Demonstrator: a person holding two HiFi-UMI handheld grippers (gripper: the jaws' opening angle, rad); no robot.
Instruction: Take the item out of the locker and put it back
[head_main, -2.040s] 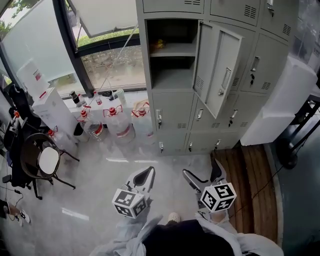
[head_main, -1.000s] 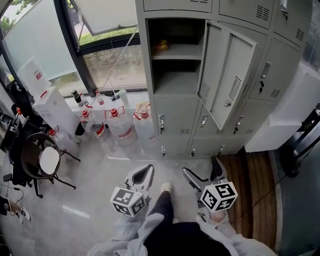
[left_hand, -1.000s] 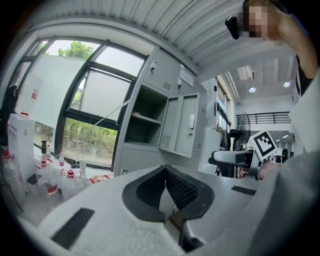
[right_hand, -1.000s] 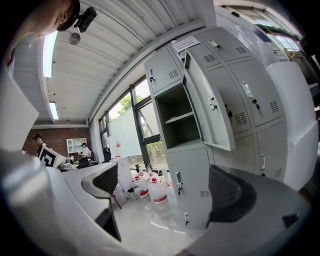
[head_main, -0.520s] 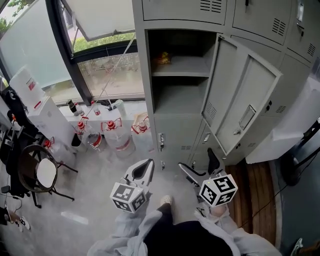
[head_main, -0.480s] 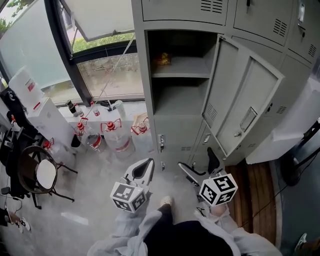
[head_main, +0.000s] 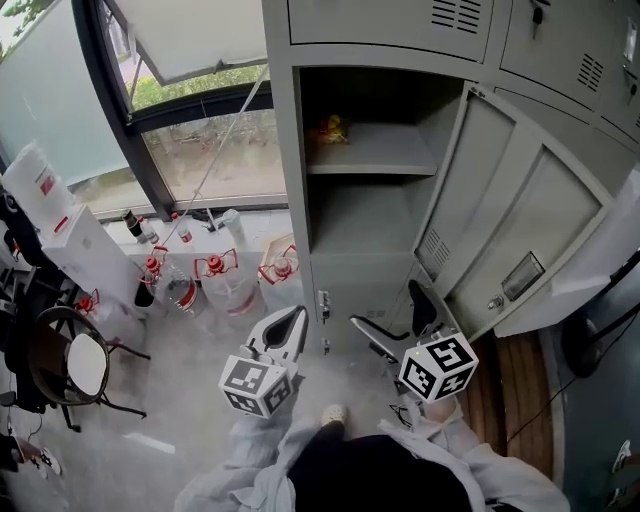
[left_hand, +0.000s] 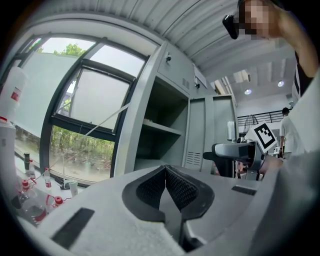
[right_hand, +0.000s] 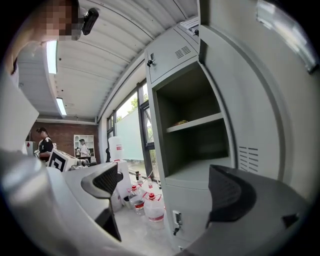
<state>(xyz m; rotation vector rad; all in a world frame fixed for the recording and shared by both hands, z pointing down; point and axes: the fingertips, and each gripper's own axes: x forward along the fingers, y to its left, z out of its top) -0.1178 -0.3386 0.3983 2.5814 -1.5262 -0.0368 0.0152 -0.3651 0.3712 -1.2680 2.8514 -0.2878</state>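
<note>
The locker (head_main: 286, 150) stands with its tall door (head_main: 520, 230) swung out to the right. Inside, a small yellow-orange packet (head_main: 333, 128) lies on the upper shelf (head_main: 375, 160), toward the shelf's left rear. The space below that shelf holds nothing visible.

Both grippers are held low in front of the locker, well apart from the packet. The left gripper (left_hand: 165, 171) sits before the locker's left edge, its ribbed pads pressed together at the tips with nothing between them. The right gripper (right_hand: 167, 187) sits nearer the door's foot, its jaws spread wide and empty — between them only the locker front and the floor show.

Clear water jugs (head_main: 228, 282) with red caps stand on the floor just left of the locker, under the window (head_main: 210, 150).
</note>
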